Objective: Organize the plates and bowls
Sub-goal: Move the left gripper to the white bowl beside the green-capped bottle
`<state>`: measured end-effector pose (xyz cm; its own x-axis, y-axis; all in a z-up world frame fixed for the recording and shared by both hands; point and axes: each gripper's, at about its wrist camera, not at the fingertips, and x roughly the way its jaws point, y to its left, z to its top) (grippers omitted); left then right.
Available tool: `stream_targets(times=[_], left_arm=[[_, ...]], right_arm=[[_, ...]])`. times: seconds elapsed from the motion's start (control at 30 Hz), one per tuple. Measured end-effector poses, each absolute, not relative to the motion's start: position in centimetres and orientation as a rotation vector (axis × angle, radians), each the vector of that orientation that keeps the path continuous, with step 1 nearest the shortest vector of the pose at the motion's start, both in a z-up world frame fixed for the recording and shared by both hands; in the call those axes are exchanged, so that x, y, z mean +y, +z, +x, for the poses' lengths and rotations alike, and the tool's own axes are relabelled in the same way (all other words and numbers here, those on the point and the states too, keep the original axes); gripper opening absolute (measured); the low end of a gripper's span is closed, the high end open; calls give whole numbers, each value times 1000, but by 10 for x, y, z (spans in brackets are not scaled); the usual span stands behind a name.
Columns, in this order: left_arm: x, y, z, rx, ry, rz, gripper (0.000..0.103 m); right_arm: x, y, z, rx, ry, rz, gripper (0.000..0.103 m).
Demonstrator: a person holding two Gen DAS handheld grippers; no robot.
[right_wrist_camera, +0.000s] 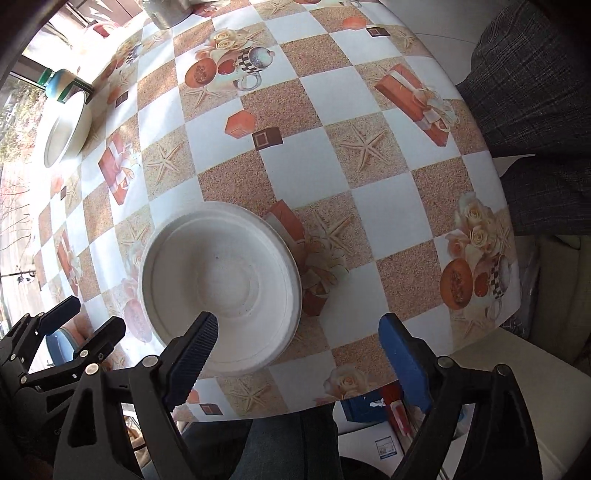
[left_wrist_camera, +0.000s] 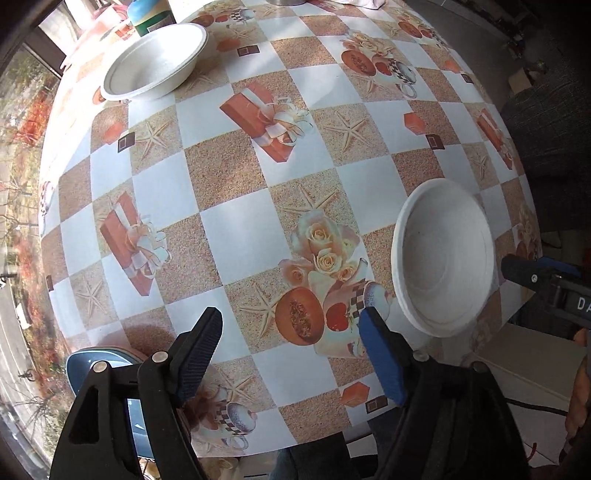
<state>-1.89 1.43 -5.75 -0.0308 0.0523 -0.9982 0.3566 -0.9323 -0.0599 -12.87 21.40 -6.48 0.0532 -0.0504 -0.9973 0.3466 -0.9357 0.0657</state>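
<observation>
A white paper bowl [left_wrist_camera: 443, 258] stands near the table's front edge; it also shows in the right wrist view [right_wrist_camera: 221, 288]. A second white bowl [left_wrist_camera: 155, 61] stands at the far left; the right wrist view shows it [right_wrist_camera: 66, 129] too. A blue plate [left_wrist_camera: 107, 365] lies under my left gripper's left finger. My left gripper [left_wrist_camera: 291, 332] is open and empty above the tablecloth. My right gripper [right_wrist_camera: 299, 339] is open and empty, its left finger over the near bowl's rim. The left gripper shows in the right wrist view [right_wrist_camera: 85, 321], and the right gripper's tip shows at the left wrist view's right edge [left_wrist_camera: 535, 275].
The table [left_wrist_camera: 236, 229] has a checkered cloth with printed gifts and fruit. A green and blue container [left_wrist_camera: 147, 14] stands behind the far bowl. A grey chair [right_wrist_camera: 535, 110] stands at the table's right side. A person's legs [right_wrist_camera: 280, 443] are below the front edge.
</observation>
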Motion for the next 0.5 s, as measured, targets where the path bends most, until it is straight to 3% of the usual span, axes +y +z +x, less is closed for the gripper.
stream_targets(times=[0.23,0.5], left_arm=[[-7,-55,11,571,-1985,1974,80],[-30,-39,20,626,-1997,1875,80]], right_arm=[[204,-56,-122,259,-1973,2056,90],[151,-48,-105,364,-1933,1948,90]])
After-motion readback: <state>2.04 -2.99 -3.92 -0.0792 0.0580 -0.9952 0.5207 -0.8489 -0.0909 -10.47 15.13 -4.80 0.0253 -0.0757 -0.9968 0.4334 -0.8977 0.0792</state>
